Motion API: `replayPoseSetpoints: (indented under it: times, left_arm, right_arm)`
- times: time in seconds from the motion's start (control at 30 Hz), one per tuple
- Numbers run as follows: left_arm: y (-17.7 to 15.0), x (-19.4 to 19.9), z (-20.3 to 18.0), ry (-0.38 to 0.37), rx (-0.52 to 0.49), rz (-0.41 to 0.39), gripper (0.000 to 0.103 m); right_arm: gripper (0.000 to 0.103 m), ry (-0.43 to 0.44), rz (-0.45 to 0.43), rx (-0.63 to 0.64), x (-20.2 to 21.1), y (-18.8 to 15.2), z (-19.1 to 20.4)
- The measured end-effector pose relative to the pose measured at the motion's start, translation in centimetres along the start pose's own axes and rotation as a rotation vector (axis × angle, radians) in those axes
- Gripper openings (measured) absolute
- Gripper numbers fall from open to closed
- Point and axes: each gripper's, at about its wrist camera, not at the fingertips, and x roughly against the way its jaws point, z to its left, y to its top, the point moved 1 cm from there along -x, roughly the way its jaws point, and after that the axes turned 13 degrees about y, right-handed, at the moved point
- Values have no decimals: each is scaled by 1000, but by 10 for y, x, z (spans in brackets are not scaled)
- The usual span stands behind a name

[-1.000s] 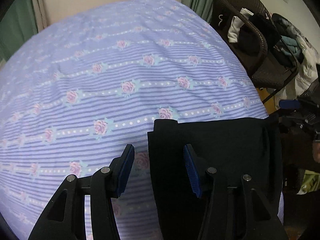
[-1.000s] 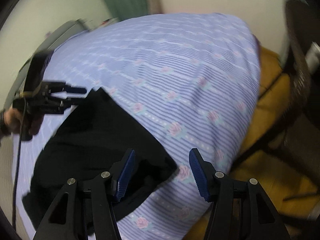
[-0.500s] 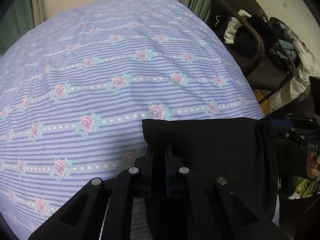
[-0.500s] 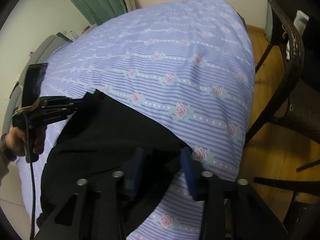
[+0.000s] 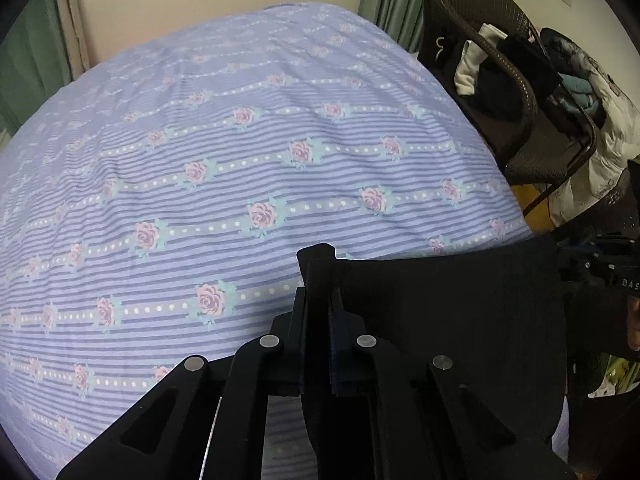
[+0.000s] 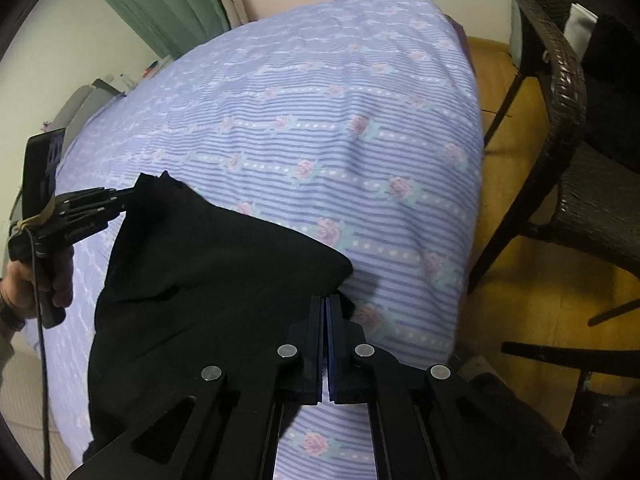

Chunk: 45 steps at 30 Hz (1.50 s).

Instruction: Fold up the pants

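Left wrist view first: the left gripper is clamped tight on a corner of the black pants, a tuft of dark cloth poking up just past the pads. The pants lie on the near edge of the bed, spread over the lilac rose-striped sheet, and their far edge runs straight across to the right gripper, seen side-on at the frame's right margin.

Over in the right wrist view, the right gripper's jaws have just been closing and now stand pressed together, with the pants' other corner pinched at their tips, right by the bed's side edge. The cloth bulges up just left of that pinch. Across the garment a hand holds the left gripper, its fingers nipped on the raised far corner.

So both corners of one end are taken, and my read is that this is the grasp stage of a fold, done and ready to lift. The next move, I'd say, wants both hands rising together, keeping that edge taut between them, then carrying it over the rest of the pants so edge meets edge. The right-hand pinch looks thin, so a jerk might slip it. The wicker chair stands close beside the bed, worth minding on the swing.
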Motion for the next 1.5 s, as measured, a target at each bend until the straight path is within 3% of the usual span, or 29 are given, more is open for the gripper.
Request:
replayPoseSetpoints:
  times: [0.17, 0.27, 0.33, 0.43, 0.47, 0.57, 0.77, 0.87, 1.0, 1.1, 1.23, 1.33, 1.4, 1.5]
  left_arm:
    - [-4, -15, -13, -3, -27, 9, 10]
    - [-7, -22, -13, -8, 7, 2, 11]
    - [-9, -19, -12, 4, 28, -13, 15]
    - [-11, -3, -15, 43, 41, -54, 32]
    - [-12, 2, -16, 49, 42, -60, 38]
    - [-18, 25, -18, 88, 52, -85, 43]
    - [-59, 105, -11, 213, 190, -150, 50]
    - [-106, 153, -12, 317, 312, -161, 53]
    - [-189, 212, -31, 525, 561, -98, 53]
    - [-258, 255, -68, 685, 795, -25, 53]
    - [-326, 294, -128, 854, 1069, 49, 54]
    - [-366, 306, -169, 928, 1302, 87, 54]
    - [-386, 306, -199, 1018, 1478, 136, 53]
    - [-397, 291, -227, 1015, 1668, 154, 53]
  right_arm:
    - [2, -33, 42, 0, -5, -18, -11]
    - [2, -37, 44, 5, -15, -17, -21]
    - [2, -23, 59, 12, -22, -17, -25]
    - [3, -4, 65, 36, -22, -16, -26]
    - [7, -10, 62, 45, -20, -16, -26]
    - [41, -30, 27, 86, -5, -12, -20]
    - [44, 24, -4, 281, 30, -4, 19]
    - [46, 73, 16, 443, 42, -11, 53]
    - [49, 175, 62, 689, 52, -30, 106]
    - [49, 277, 114, 886, 57, -52, 146]
    - [49, 414, 181, 1163, 58, -91, 201]
    - [49, 528, 247, 1317, 56, -118, 237]
    - [49, 589, 281, 1409, 53, -134, 258]
    - [49, 689, 314, 1579, 50, -160, 291]
